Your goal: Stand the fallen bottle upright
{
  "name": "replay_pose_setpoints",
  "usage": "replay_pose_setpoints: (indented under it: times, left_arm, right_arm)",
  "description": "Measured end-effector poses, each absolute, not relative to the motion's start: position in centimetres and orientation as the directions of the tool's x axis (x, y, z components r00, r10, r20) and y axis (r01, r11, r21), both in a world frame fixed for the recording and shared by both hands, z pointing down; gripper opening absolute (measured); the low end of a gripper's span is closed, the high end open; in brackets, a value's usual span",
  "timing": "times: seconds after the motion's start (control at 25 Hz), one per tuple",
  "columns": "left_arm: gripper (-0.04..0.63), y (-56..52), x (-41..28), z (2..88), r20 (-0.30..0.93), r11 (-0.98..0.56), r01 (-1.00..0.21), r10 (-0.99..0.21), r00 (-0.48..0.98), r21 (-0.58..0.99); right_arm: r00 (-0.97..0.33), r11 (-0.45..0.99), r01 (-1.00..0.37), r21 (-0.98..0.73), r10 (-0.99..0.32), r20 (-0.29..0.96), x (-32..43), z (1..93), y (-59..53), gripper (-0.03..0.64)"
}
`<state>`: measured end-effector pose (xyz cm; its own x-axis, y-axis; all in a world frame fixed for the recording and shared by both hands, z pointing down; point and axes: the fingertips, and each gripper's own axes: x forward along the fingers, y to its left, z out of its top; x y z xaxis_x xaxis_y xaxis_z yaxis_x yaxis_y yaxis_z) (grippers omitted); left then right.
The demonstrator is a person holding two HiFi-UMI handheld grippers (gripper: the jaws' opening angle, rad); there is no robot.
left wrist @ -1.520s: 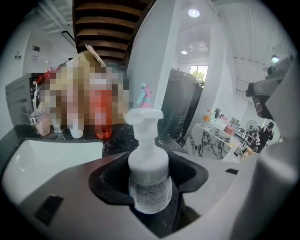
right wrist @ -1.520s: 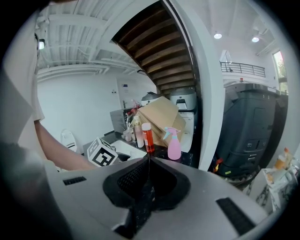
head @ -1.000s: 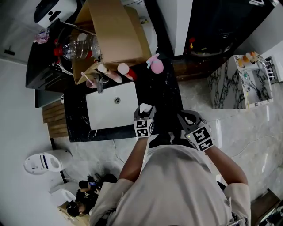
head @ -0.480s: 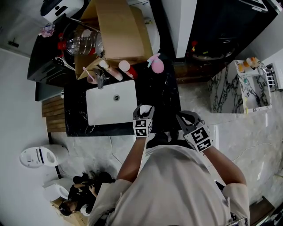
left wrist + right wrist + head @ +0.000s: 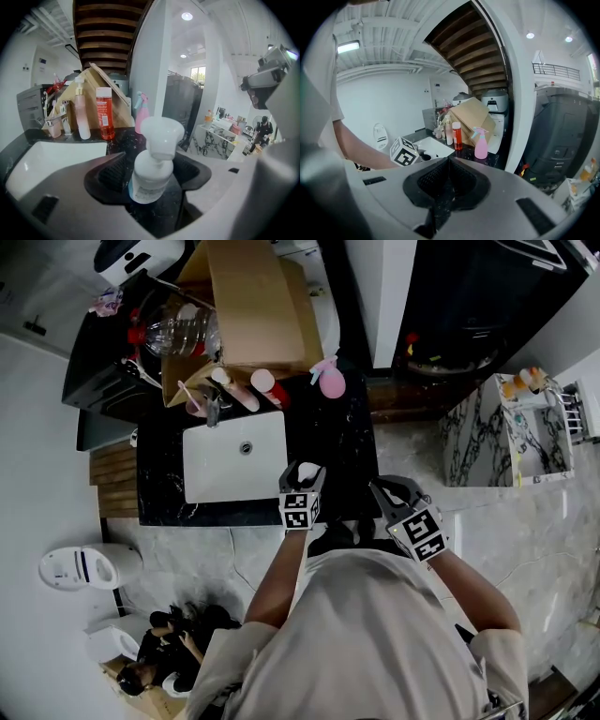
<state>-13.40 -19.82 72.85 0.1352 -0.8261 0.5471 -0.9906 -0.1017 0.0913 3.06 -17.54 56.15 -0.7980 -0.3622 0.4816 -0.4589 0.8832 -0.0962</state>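
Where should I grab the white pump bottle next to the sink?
Grab the white pump bottle by its round body, under the wide pump head, coming level from the near edge of the counter. It stands upright with straight sides; the head overhangs and might squirt if squeezed.

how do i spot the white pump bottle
Find the white sink in the black counter. Off its near right corner a white pump bottle stands alone. The pink spray bottle, red bottle and pale bottle stand at the back by the cardboard box.
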Motion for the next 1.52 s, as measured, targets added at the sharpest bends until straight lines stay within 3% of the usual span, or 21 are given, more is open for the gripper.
replay_pose_setpoints:
  times: [0.68, 1.52]
  left_arm:
    - [0.31, -14.2, -12.8, 66.3, 0.446, -0.067, -0.993, -0.889, 0.104, 0.098]
    - [0.117, -3.5, -16.3, 56.0, 0.337, -0.074, -0.991, -0.935, 0.106, 0.107]
  right_arm:
    - [-0.855, 0.921, -0.375, -0.102, -0.302, 0.421, 3.1, 55.9, -14.9, 0.034]
    - [-0.899, 0.937, -0.34, -0.077, -0.3, 0.32, -2.3, 52.0, -10.4, 0.034]
